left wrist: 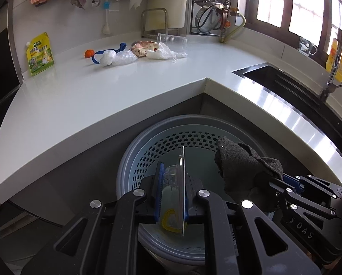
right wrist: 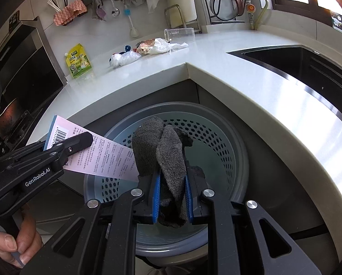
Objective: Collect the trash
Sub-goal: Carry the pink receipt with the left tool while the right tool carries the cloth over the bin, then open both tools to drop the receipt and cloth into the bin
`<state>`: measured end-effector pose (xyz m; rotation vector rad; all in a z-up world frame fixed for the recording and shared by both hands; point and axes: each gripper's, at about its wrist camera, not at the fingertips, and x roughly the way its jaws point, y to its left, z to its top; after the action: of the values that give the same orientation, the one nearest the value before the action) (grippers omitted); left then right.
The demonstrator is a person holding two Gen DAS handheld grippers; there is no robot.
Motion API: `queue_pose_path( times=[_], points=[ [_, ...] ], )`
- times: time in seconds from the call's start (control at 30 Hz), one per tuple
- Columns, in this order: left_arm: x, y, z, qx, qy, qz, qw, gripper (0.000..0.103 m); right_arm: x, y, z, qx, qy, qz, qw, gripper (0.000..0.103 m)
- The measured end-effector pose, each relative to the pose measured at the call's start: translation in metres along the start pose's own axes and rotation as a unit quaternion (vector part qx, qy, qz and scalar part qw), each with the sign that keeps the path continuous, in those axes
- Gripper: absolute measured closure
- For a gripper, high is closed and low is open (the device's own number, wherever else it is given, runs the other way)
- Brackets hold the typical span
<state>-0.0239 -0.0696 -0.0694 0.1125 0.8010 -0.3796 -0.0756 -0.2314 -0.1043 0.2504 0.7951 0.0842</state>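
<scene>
My left gripper (left wrist: 172,178) is shut on a clear blister pack (left wrist: 179,183) with a pink printed card back (right wrist: 106,158), held over the round perforated trash bin (left wrist: 152,151) on the floor. My right gripper (right wrist: 171,183) is shut on a dark grey cloth (right wrist: 168,153), also above the bin (right wrist: 228,142); the cloth also shows in the left wrist view (left wrist: 242,160). More trash lies on the white counter: crumpled plastic bags (left wrist: 122,57), a snack wrapper (left wrist: 143,47), a white bag (left wrist: 164,51), a tipped clear cup (left wrist: 172,40), an orange item (left wrist: 89,53).
A yellow-green pouch (left wrist: 39,55) leans at the counter's left end. A steel sink (left wrist: 285,80) and faucet (left wrist: 333,68) are at right. A dish rack (left wrist: 216,4) stands at the back; cloths and utensils hang on the wall. The stove (right wrist: 22,73) is at left.
</scene>
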Motion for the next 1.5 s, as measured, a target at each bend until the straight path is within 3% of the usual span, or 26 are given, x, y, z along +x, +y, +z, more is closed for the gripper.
queue_pose_path(
  times=[0.77, 0.83, 0.9, 0.97, 1.03, 1.17, 1.23, 1.5],
  points=[
    [0.015, 0.011, -0.006, -0.017, 0.023, -0.002, 0.9996, 0.086, 0.023, -0.004, -0.002, 0.005, 0.031, -0.007, 0.999, 0.084],
    [0.015, 0.012, -0.008, -0.018, 0.023, -0.001, 0.9996, 0.078, 0.023, -0.004, -0.002, 0.006, 0.029, -0.008, 1.000, 0.083],
    [0.015, 0.012, -0.008, -0.020, 0.022, 0.001, 0.9996, 0.070, 0.020, -0.005, -0.003, 0.006, 0.023, -0.011, 1.000, 0.074],
    [0.014, 0.014, -0.008, -0.024, 0.022, 0.002, 0.9995, 0.061, 0.016, -0.007, -0.002, 0.010, 0.013, -0.013, 1.000, 0.056],
    [0.013, 0.016, -0.009, -0.030, 0.020, 0.001, 0.9993, 0.052, 0.014, -0.009, -0.002, 0.014, 0.009, -0.013, 1.000, 0.056],
    [0.012, 0.019, -0.009, -0.033, 0.020, 0.005, 0.9993, 0.049, 0.014, -0.011, -0.003, 0.018, 0.011, -0.012, 1.000, 0.056],
    [0.011, 0.019, -0.010, -0.033, 0.016, 0.009, 0.9993, 0.040, 0.013, -0.010, -0.003, 0.016, 0.011, -0.012, 1.000, 0.056],
    [0.002, 0.024, -0.008, -0.041, -0.007, 0.027, 0.9988, 0.020, 0.008, -0.011, -0.003, 0.018, 0.004, -0.010, 1.000, 0.051]
  ],
)
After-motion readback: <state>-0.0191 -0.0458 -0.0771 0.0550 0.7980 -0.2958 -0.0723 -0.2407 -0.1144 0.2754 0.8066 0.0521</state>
